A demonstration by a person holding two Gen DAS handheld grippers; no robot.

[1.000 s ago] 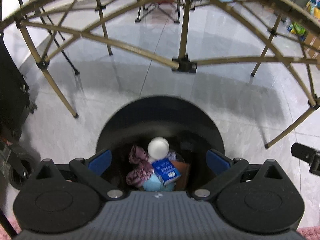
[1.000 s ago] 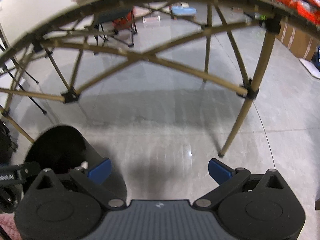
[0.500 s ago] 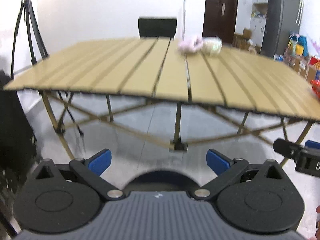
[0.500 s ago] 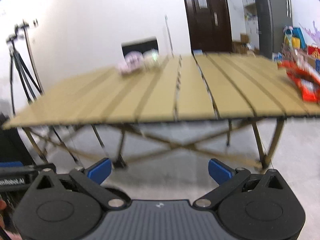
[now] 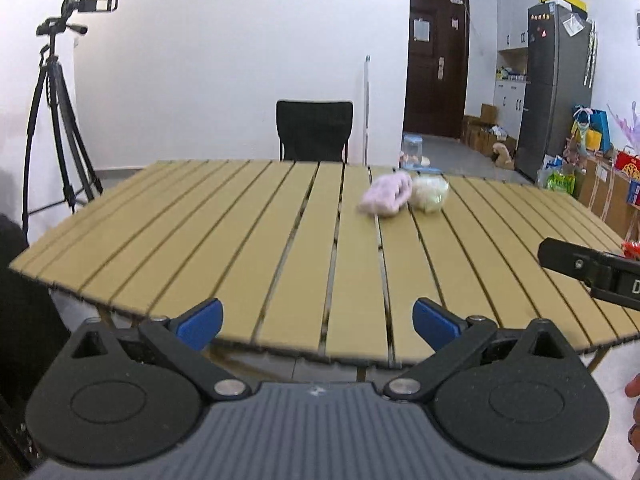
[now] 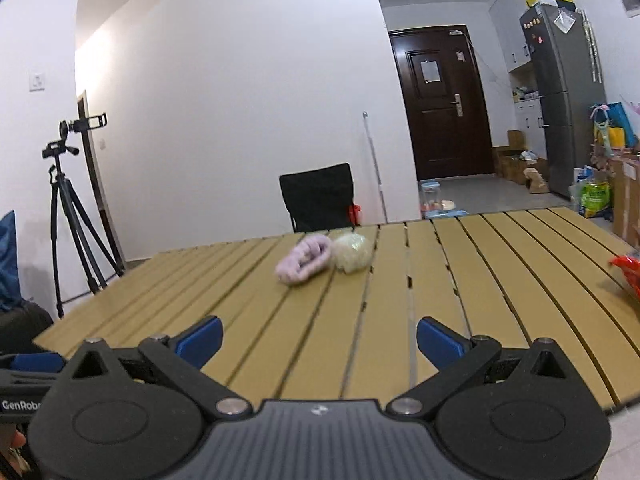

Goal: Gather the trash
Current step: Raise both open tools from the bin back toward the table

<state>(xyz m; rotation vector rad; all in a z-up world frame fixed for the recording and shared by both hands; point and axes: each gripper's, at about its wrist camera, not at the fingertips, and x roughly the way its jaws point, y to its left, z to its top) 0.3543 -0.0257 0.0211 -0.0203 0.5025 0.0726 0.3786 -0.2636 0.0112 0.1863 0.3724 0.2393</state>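
Note:
A crumpled pink wad (image 5: 387,197) and a pale yellowish wad (image 5: 430,193) lie side by side on the far part of the slatted tan table (image 5: 240,240). Both show in the right wrist view too, the pink wad (image 6: 306,259) and the pale wad (image 6: 352,253). A red wrapper (image 6: 628,276) lies at the table's right edge. My left gripper (image 5: 316,322) is open and empty over the table's near edge. My right gripper (image 6: 319,340) is open and empty above the near part of the table. The trash bin is out of view.
A black chair (image 5: 314,130) stands behind the table. A camera tripod (image 5: 56,120) stands at the left by the white wall. A dark door (image 6: 442,100), a fridge (image 5: 558,88) and bags and boxes are at the right.
Both grippers have risen from the floor, where the left one looked down into the black bin with trash, up to table height. The tabletop and the wads are now in view.

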